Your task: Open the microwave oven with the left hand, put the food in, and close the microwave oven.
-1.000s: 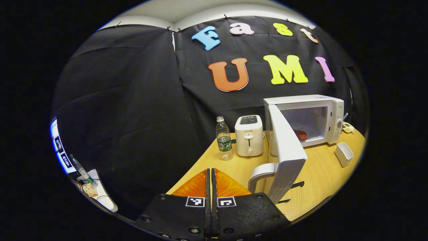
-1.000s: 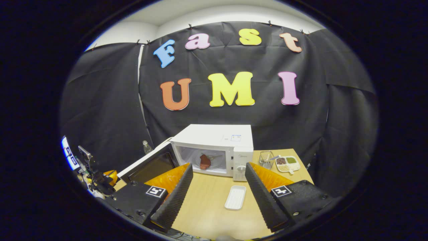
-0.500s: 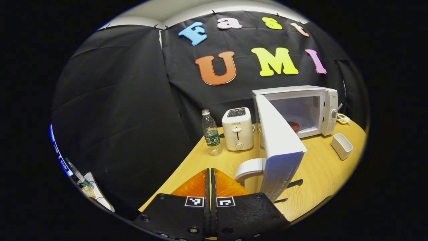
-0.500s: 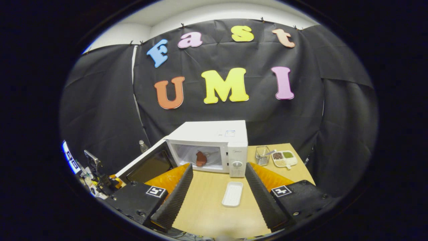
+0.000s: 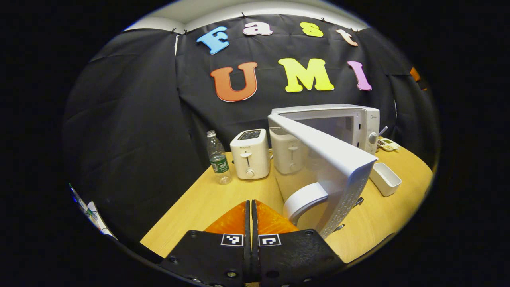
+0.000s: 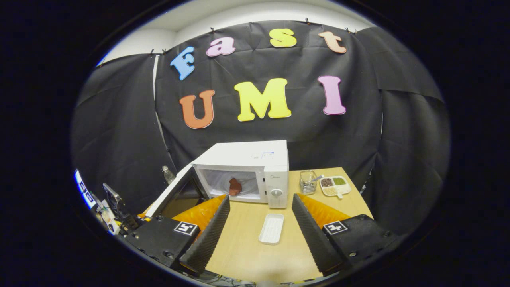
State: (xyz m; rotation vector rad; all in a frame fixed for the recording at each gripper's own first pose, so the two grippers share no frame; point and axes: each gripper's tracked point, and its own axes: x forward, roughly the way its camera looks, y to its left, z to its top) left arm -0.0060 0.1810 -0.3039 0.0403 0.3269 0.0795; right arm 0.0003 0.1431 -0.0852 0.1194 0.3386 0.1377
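Two closed fingers mark the left gripper in the left gripper view, holding nothing, with the microwave door half-open just ahead and to its right, handle nearest, the door's long edge running back toward the microwave; this hand looks best placed to push it shut. Right gripper view: the right gripper stands wide and empty above the table, and it reveals what the door hides from the other side, the food already inside the cavity, with a white tray lying between the fingers.
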